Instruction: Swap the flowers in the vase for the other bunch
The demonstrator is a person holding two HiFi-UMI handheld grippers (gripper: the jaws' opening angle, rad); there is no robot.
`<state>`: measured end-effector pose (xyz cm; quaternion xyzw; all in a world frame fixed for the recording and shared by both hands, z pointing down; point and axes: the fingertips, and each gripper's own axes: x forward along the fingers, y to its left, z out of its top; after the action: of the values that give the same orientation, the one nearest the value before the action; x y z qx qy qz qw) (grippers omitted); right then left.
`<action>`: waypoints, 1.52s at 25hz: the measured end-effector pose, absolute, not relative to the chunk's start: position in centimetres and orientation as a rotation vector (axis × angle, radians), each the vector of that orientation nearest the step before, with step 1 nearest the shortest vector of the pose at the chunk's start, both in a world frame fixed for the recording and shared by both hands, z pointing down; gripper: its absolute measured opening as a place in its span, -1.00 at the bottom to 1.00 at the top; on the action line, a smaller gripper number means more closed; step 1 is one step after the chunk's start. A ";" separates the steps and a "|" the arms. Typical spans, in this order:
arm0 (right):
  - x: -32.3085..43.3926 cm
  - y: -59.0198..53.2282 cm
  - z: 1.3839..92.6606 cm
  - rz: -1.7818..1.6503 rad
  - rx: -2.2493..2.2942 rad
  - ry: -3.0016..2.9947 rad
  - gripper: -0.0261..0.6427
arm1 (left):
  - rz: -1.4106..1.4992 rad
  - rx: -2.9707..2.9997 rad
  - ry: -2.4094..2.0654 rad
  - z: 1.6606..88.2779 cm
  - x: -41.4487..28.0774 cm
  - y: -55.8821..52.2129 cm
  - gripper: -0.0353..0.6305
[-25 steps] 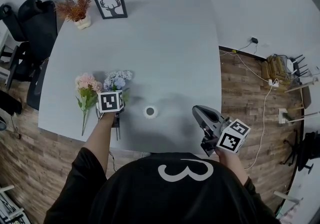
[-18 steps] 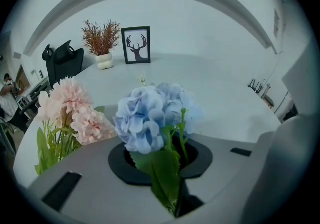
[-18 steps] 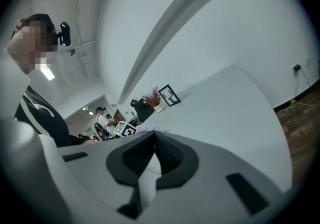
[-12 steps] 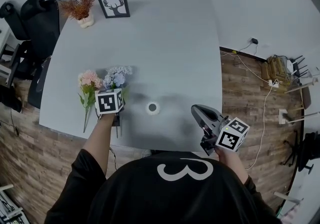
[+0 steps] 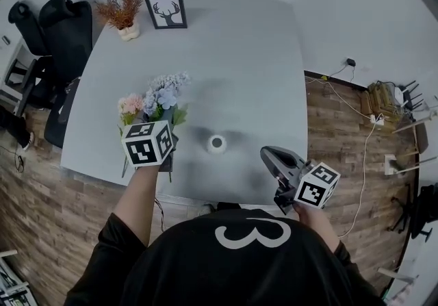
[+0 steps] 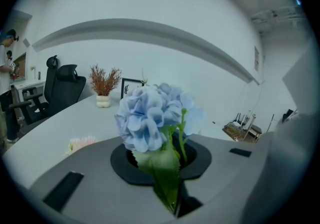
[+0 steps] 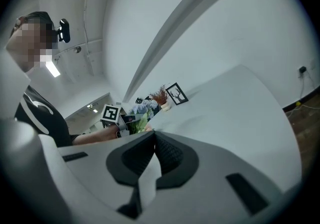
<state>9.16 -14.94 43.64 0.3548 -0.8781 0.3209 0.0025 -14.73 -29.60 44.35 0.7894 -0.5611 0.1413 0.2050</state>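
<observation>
My left gripper [image 5: 159, 132] is shut on the green stems of the blue flower bunch [image 5: 164, 92] and holds it above the grey table [image 5: 239, 58]. Its jaws have just been closing on those stems. In the left gripper view the blue bloom [image 6: 150, 115] stands upright, its stems pinched low between the jaws of the left gripper [image 6: 172, 203]. The pink bunch [image 5: 130, 104] lies on the table just left of it. A small white vase [image 5: 217, 143] stands with nothing in it near the front edge. My right gripper [image 5: 268, 154] hovers right of the vase, shut with nothing in it; its pads [image 7: 165, 153] meet.
A dried plant in a white pot [image 5: 123, 14] and a framed deer picture [image 5: 168, 9] stand at the table's far left corner. A black office chair [image 5: 58, 31] is beside the table's left edge. Cables and a power strip [image 5: 383, 99] lie on the wooden floor at right.
My left gripper has risen off the table with the blue bunch, which now stands more upright. The pink bunch stays lying there. The right gripper has barely shifted.
</observation>
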 end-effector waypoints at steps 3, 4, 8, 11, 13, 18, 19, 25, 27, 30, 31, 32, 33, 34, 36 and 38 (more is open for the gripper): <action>8.6 -14.4 43.3 0.993 1.109 -2.768 -0.89 | 0.277 2.286 -1.552 40.5 -13.7 -28.8 -0.69; 8.5 -14.3 43.2 0.989 1.109 -2.772 -0.89 | 0.237 2.311 -1.543 39.4 -13.3 -28.5 -0.69; 8.1 -13.8 42.7 0.973 1.106 -2.790 -0.89 | 0.089 2.404 -1.498 35.1 -11.8 -27.3 -0.69; 8.0 -13.4 42.5 0.965 1.111 -2.799 -0.89 | 0.010 2.465 -1.472 32.3 -10.8 -26.4 -0.69; 7.8 -13.2 42.3 0.960 1.115 -2.801 -0.89 | -0.035 2.500 -1.458 30.7 -10.2 -25.9 -0.69; 7.8 -12.8 42.1 0.954 1.125 -2.810 -0.89 | -0.168 2.602 -1.410 26.7 -8.4 -25.1 -0.70; 8.0 -12.7 42.1 0.954 1.131 -2.811 -0.89 | -0.200 2.622 -1.397 25.9 -8.0 -24.9 -0.70; 8.7 -12.3 42.5 0.968 1.175 -2.801 -0.89 | -0.339 2.732 -1.340 22.5 -5.6 -24.5 -0.70; 9.5 -12.1 42.7 0.979 1.195 -2.793 -0.89 | -0.361 2.758 -1.326 21.8 -4.5 -24.4 -0.70; 11.2 -11.9 42.9 0.999 1.237 -2.779 -0.89 | -0.390 2.792 -1.306 21.0 -2.6 -24.6 -0.70; 11.7 -11.8 43.0 1.005 1.251 -2.774 -0.89 | -0.400 2.801 -1.302 20.9 -2.1 -24.6 -0.70; 11.9 -11.7 43.1 1.010 1.264 -2.768 -0.89 | -0.410 2.808 -1.299 20.8 -1.9 -24.6 -0.70; 12.1 -11.5 43.2 1.012 1.277 -2.762 -0.89 | -0.417 2.816 -1.298 20.8 -1.7 -24.6 -0.70; 12.3 -11.3 43.3 1.013 1.288 -2.755 -0.89 | -0.421 2.825 -1.297 20.9 -1.6 -24.5 -0.70; 12.9 -10.8 43.7 1.016 1.308 -2.745 -0.89 | -0.425 2.845 -1.302 21.2 -1.1 -24.3 -0.70; 13.5 -10.7 44.0 1.019 1.325 -2.737 -0.89 | -0.430 2.862 -1.311 21.9 -0.6 -24.4 -0.70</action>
<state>13.53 -10.71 43.97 0.4129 -0.8529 0.3176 -0.0327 -0.64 -24.43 21.86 0.9007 -0.4125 -0.1353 -0.0177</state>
